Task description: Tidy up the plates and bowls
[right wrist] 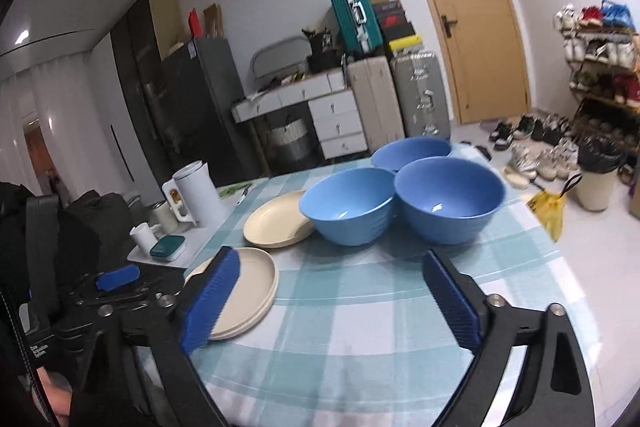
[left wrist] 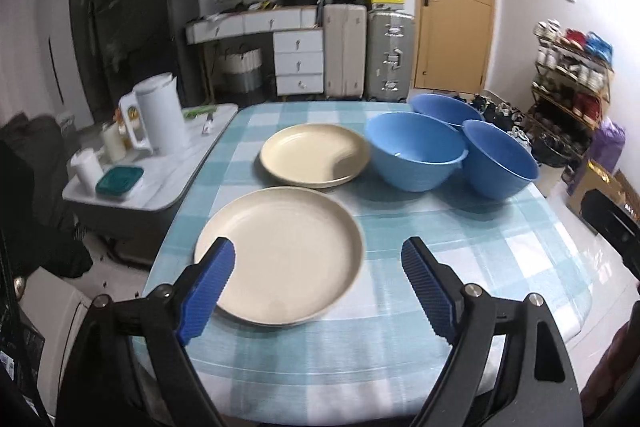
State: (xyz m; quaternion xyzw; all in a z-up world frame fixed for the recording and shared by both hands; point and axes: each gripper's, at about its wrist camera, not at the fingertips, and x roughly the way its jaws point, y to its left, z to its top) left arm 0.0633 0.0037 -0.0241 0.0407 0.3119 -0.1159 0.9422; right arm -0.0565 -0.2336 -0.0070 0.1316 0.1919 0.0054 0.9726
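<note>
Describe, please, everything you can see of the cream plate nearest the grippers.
The near cream round plate looks like matte plastic, with a flat base and low raised rim. The right wrist view shows a second edge beneath it, perhaps another plate. It lies flat, empty, on the blue-and-white checked tablecloth, near the table's left edge, apart from the far cream plate. The open left gripper hovers before it; contact cannot be told.

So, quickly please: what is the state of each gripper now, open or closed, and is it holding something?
Left gripper: open, holding nothing, above the near plate.
Right gripper: open, holding nothing.
</note>
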